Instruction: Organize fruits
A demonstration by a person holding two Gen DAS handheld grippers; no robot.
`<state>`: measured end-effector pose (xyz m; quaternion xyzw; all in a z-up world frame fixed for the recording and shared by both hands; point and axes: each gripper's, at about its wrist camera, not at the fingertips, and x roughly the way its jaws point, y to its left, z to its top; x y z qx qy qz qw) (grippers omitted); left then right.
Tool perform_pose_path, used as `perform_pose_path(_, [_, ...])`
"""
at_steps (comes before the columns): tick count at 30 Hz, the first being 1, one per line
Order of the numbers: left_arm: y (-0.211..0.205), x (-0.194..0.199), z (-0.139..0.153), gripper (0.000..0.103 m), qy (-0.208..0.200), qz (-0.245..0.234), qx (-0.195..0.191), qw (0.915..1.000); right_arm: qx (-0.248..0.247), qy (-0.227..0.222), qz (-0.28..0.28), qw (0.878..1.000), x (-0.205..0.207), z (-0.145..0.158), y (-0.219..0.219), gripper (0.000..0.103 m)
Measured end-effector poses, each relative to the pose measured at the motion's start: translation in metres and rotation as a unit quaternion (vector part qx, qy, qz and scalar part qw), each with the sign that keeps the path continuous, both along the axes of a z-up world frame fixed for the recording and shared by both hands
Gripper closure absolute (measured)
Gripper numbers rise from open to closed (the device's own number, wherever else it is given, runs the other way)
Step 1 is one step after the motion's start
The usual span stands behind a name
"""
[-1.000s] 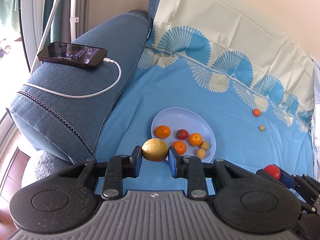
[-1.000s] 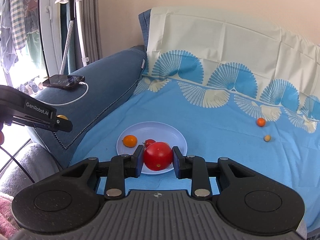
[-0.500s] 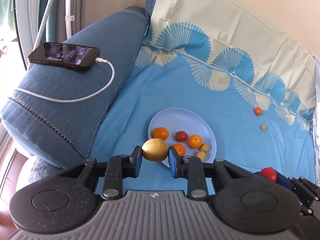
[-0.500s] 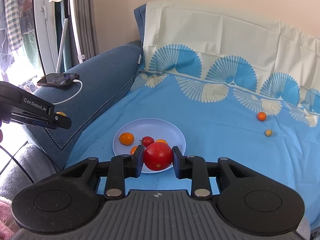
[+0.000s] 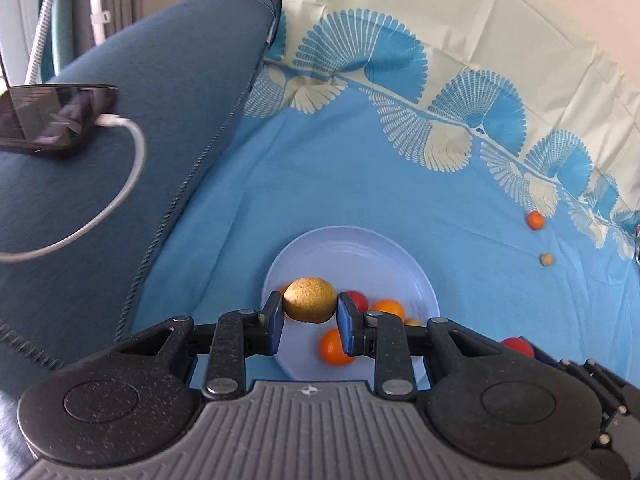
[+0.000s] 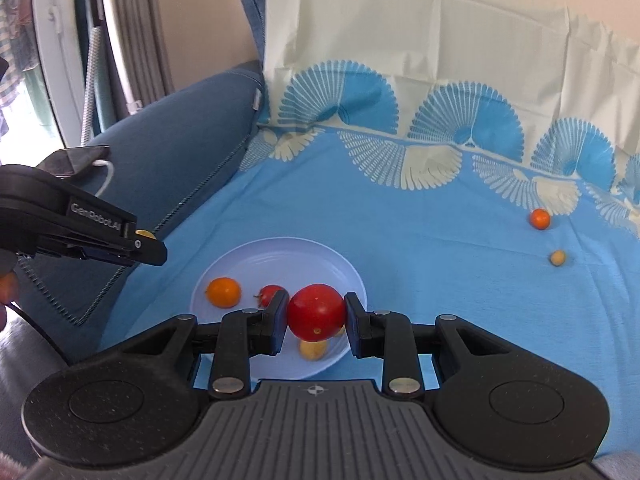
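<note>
My left gripper is shut on a round yellow-brown fruit and hangs over the near edge of a pale blue plate. The plate holds several small orange, red and yellow fruits. My right gripper is shut on a red tomato, above the plate at its near right side. In the right wrist view the left gripper shows at the left, with the yellow fruit peeking out. An orange fruit and a small yellow one lie loose on the blue sheet at the far right.
A blue sofa armrest rises at the left with a phone and its white cable on top. A cream and blue patterned cloth covers the backrest. Curtains and a stand are behind the armrest.
Both grippers have moved forward and down toward the plate with their fruits still held. The plate now looks larger and sits right under the fingertips.
</note>
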<state>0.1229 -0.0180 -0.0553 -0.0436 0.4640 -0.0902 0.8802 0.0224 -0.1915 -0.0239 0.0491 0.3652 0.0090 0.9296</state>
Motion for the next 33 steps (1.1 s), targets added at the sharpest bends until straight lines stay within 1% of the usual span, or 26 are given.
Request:
perform_pose_path(5, [-0.018, 0.035, -0.019, 0.072, 0.009, -0.008, 0.012, 0.9999, -0.002, 0.017, 0.0, 1.0, 0.035, -0.026, -0.008, 0.072])
perform_pose_path(9, [-0.033, 0.058, -0.04, 0.072, 0.019, -0.017, 0.027, 0.9993, 0.001, 0.036, -0.003, 0.999, 0.061, -0.048, -0.012, 0.072])
perform_pose_path(18, [-0.05, 0.084, -0.072, 0.072, 0.03, -0.026, 0.054, 0.9977, -0.001, 0.065, 0.008, 0.998, 0.095, -0.082, -0.012, 0.072])
perform_pose_path(19, [-0.05, 0.086, -0.073, 0.069, 0.032, -0.028, 0.056, 0.9975, 0.0, 0.067, 0.01, 0.998, 0.097, -0.083, -0.011, 0.072])
perform_pose_path(20, [-0.05, 0.087, -0.073, 0.064, 0.032, -0.031, 0.056, 0.9974, 0.0, 0.068, 0.013, 0.998, 0.099, -0.085, -0.01, 0.071])
perform_pose_path(21, [-0.049, 0.087, -0.072, 0.042, 0.031, -0.032, 0.055, 0.9975, 0.003, 0.069, 0.017, 0.997, 0.101, -0.085, -0.01, 0.071])
perform_pose_path(22, [-0.047, 0.086, -0.07, 0.017, 0.026, -0.03, 0.051, 0.9979, 0.009, 0.067, 0.019, 0.998, 0.101, -0.085, -0.01, 0.07])
perform_pose_path(23, [-0.043, 0.084, -0.065, 0.007, 0.018, -0.025, 0.045, 0.9985, 0.013, 0.065, 0.021, 0.998, 0.102, -0.084, -0.01, 0.059])
perform_pose_path(24, [-0.039, 0.079, -0.059, 0.001, 0.008, -0.019, 0.038, 0.9991, 0.017, 0.062, 0.02, 0.998, 0.102, -0.082, -0.01, 0.052])
perform_pose_path(25, [-0.036, 0.076, -0.053, 0.0, 0.001, -0.015, 0.034, 0.9993, 0.019, 0.059, 0.02, 0.998, 0.1, -0.08, -0.011, 0.041])
perform_pose_path(26, [-0.034, 0.073, -0.049, 0.0, 0.002, -0.017, 0.035, 0.9993, 0.02, 0.058, 0.018, 0.998, 0.099, -0.077, -0.011, 0.034])
perform_pose_path(27, [-0.032, 0.068, -0.044, 0.0, 0.004, -0.018, 0.038, 0.9991, 0.021, 0.057, 0.017, 0.998, 0.096, -0.073, -0.011, 0.033])
perform_pose_path(28, [-0.03, 0.062, -0.04, 0.0, 0.004, -0.014, 0.043, 0.999, 0.021, 0.058, 0.015, 0.998, 0.092, -0.069, -0.012, 0.029])
perform_pose_path(29, [-0.026, 0.054, -0.036, 0.0, 0.003, -0.01, 0.046, 0.9989, 0.021, 0.06, 0.011, 0.998, 0.086, -0.064, -0.012, 0.023])
perform_pose_path(30, [-0.023, 0.045, -0.031, 0.0, 0.003, -0.008, 0.048, 0.9988, 0.02, 0.063, 0.004, 0.998, 0.078, -0.058, -0.012, 0.02])
perform_pose_path(32, [-0.014, 0.023, -0.021, 0.0, 0.005, -0.006, 0.047, 0.9989, 0.024, 0.065, -0.009, 0.998, 0.058, -0.044, -0.012, 0.007])
perform_pose_path(33, [-0.008, 0.012, -0.017, 0.0, 0.006, -0.003, 0.045, 0.9989, 0.027, 0.06, -0.012, 0.998, 0.047, -0.036, -0.01, 0.006])
